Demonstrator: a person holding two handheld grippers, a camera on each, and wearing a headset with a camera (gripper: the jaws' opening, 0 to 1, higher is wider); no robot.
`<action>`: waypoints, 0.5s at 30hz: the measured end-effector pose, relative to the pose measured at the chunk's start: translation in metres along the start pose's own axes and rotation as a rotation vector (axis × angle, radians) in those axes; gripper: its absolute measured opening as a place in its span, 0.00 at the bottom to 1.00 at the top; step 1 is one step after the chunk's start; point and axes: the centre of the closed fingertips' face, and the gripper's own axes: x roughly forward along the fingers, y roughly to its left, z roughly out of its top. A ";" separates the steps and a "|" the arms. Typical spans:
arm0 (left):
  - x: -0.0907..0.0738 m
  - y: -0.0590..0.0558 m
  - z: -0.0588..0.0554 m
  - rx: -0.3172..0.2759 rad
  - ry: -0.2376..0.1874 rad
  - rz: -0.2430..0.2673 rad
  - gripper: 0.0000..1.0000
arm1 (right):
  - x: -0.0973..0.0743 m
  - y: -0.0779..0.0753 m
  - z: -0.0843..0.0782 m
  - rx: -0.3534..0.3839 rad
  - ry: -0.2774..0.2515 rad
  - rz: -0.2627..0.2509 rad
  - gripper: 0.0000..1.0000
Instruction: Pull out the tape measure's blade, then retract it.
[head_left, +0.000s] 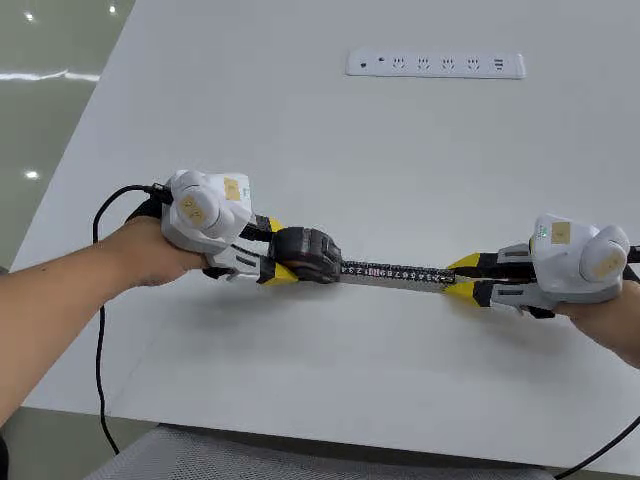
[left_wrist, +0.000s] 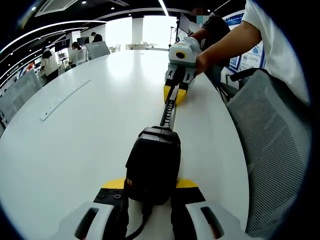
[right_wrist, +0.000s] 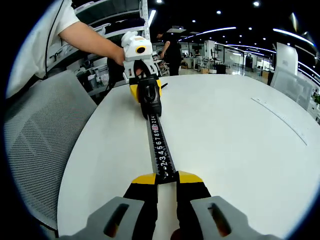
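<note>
A black tape measure case (head_left: 308, 254) lies near the table's front edge, with my left gripper (head_left: 270, 255) shut on it; in the left gripper view the case (left_wrist: 153, 163) sits between the yellow-tipped jaws of my left gripper (left_wrist: 150, 184). Its dark numbered blade (head_left: 392, 272) runs right to my right gripper (head_left: 462, 277), which is shut on the blade's end. Seen from the right gripper view, the blade (right_wrist: 159, 146) stretches from my right gripper (right_wrist: 166, 178) to the case (right_wrist: 150, 98). From the left gripper view the blade (left_wrist: 169, 112) reaches the right gripper (left_wrist: 175, 93).
The white table (head_left: 330, 150) carries a white power strip (head_left: 435, 65) at the back. A black cable (head_left: 100, 330) hangs off the front left edge. A grey mesh chair (right_wrist: 40, 135) stands beside the table.
</note>
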 end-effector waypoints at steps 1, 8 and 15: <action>0.000 0.000 0.000 -0.001 0.000 0.000 0.29 | -0.001 0.000 -0.001 0.001 0.000 -0.001 0.08; 0.000 0.000 0.001 -0.001 0.002 0.000 0.29 | -0.006 -0.002 -0.004 0.000 0.002 -0.006 0.08; 0.000 0.000 0.002 -0.002 0.003 0.001 0.29 | -0.011 -0.004 -0.007 0.005 0.002 -0.011 0.08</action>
